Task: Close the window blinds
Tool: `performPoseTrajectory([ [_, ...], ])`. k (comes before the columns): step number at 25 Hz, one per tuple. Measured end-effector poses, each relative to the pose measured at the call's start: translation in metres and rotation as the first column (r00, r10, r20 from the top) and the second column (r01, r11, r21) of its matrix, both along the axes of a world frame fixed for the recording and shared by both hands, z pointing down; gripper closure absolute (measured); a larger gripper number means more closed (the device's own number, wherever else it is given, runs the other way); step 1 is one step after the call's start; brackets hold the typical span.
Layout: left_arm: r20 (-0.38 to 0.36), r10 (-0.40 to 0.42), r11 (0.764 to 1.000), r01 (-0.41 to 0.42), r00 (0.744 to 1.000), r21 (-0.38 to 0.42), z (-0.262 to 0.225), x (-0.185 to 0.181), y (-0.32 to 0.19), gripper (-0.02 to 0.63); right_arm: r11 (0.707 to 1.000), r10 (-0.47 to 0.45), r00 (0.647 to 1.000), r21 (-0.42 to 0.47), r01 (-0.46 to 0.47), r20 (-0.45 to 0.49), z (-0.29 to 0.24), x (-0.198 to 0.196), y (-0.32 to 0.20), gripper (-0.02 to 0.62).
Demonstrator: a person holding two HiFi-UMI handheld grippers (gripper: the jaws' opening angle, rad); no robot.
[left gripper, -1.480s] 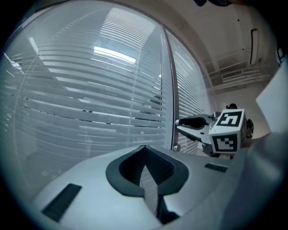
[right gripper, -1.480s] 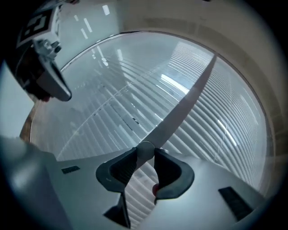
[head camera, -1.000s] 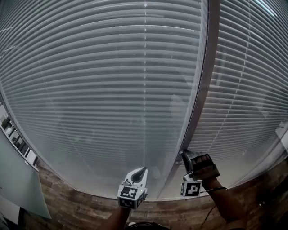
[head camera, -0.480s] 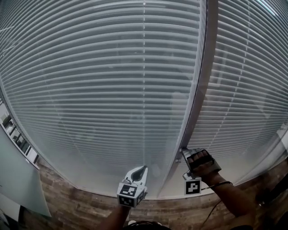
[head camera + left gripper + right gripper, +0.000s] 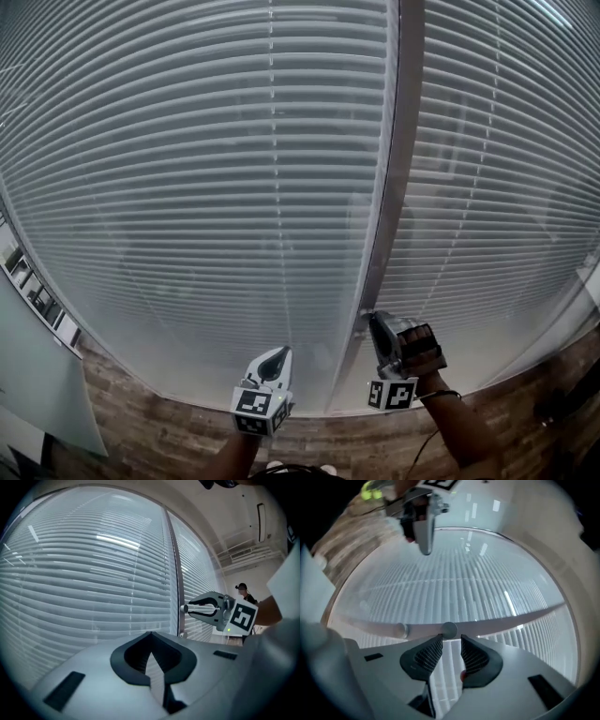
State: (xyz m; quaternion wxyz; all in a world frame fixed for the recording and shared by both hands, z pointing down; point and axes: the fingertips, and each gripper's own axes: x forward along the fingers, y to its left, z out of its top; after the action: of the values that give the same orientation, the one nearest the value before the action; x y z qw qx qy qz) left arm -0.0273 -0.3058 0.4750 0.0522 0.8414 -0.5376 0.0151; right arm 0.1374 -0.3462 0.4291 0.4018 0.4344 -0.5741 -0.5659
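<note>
Grey slatted blinds (image 5: 187,187) hang behind glass on both sides of a grey upright frame post (image 5: 398,141). Low on that post sits a small round knob (image 5: 363,317). My right gripper (image 5: 367,320) points level at the post and is shut on the knob (image 5: 449,630), which sits between its fingertips. The left gripper view shows this grip from the side, at the knob (image 5: 184,608). My left gripper (image 5: 278,353) hovers to the left of the post with its jaws shut on nothing, close to the glass. A second round stud (image 5: 400,630) shows beside the knob.
A wood-patterned surface (image 5: 141,431) runs below the window. A pale glass panel (image 5: 37,384) stands at the lower left. Far off in the left gripper view a person (image 5: 243,592) stands in the room. The right blind (image 5: 497,187) fills the far side of the post.
My right gripper has rolled a little about the knob and shifted slightly left and up in the picture. My left gripper has stayed nearly in place.
</note>
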Motion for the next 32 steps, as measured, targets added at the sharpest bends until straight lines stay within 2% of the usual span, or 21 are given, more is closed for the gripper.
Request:
performPoseTrajectory([
  [1,-0.001,-0.012,1.0,0.012,1.0,0.007,-0.006,0.0,0.001,0.606,1.0,-0.003,0.989,-0.029,0.007,0.149,-0.008,0.003,0.005,0.469],
  [2,0.001,-0.02,1.0,0.02,1.0,0.012,-0.011,0.0,0.003,0.606,0.998,-0.002,0.958,-0.058,0.02,0.288,-0.015,0.004,0.012,0.469],
  [4,0.007,-0.03,0.999,0.029,1.0,0.021,-0.022,0.004,0.004,0.606,0.992,0.006,0.86,-0.109,0.058,0.51,-0.029,0.005,0.025,0.469],
  [6,0.015,-0.033,0.999,0.032,0.999,0.03,-0.032,0.008,0.005,0.606,0.983,0.012,0.739,-0.142,0.114,0.673,-0.042,0.003,0.036,0.469],
  [9,0.029,-0.053,0.998,0.052,0.998,0.039,-0.039,0.013,0.009,0.606,0.972,-0.005,0.565,-0.128,0.196,0.825,-0.053,0.003,0.048,0.566],
  [11,0.047,-0.066,0.996,0.063,0.997,0.056,-0.037,0.017,0.013,0.606,0.964,0.003,0.463,-0.126,0.235,0.886,-0.049,0.008,0.052,0.591],
  [12,0.059,-0.066,0.996,0.062,0.996,0.068,-0.035,0.021,0.017,0.606,0.959,0.021,0.421,-0.138,0.248,0.907,-0.044,0.011,0.054,0.592],
  [14,0.07,-0.073,0.995,0.068,0.995,0.078,-0.034,0.025,0.023,0.606,0.947,0.062,0.36,-0.169,0.272,0.931,-0.033,0.015,0.055,0.592],
  [17,0.068,-0.104,0.993,0.1,0.992,0.062,-0.035,0.022,0.029,0.606,0.935,0.12,0.303,-0.211,0.286,0.945,-0.021,0.019,0.056,0.592],
  [20,0.063,-0.119,0.992,0.117,0.991,0.04,-0.028,0.018,0.039,0.606,0.923,0.199,0.27,-0.272,0.272,0.942,-0.008,0.021,0.064,0.592],
  [23,0.044,-0.128,0.992,0.127,0.991,0.026,-0.033,0.012,0.048,0.606,0.923,0.186,0.255,-0.257,0.285,0.949,-0.013,0.016,0.072,0.592],
  [25,0.037,-0.126,0.992,0.125,0.991,0.014,-0.04,0.01,0.051,0.606,0.927,0.202,0.251,-0.267,0.262,0.947,-0.018,0.018,0.077,0.592],
  [29,0.023,-0.107,0.994,0.107,0.994,0.019,-0.033,0.006,0.064,0.606,0.926,0.247,0.215,-0.296,0.235,0.945,0.004,0.024,0.093,0.592],
  [32,0.022,-0.091,0.996,0.091,0.996,0.02,-0.023,-0.008,0.085,0.606,0.926,0.26,0.198,-0.303,0.226,0.945,0.019,0.012,0.117,0.592],
])
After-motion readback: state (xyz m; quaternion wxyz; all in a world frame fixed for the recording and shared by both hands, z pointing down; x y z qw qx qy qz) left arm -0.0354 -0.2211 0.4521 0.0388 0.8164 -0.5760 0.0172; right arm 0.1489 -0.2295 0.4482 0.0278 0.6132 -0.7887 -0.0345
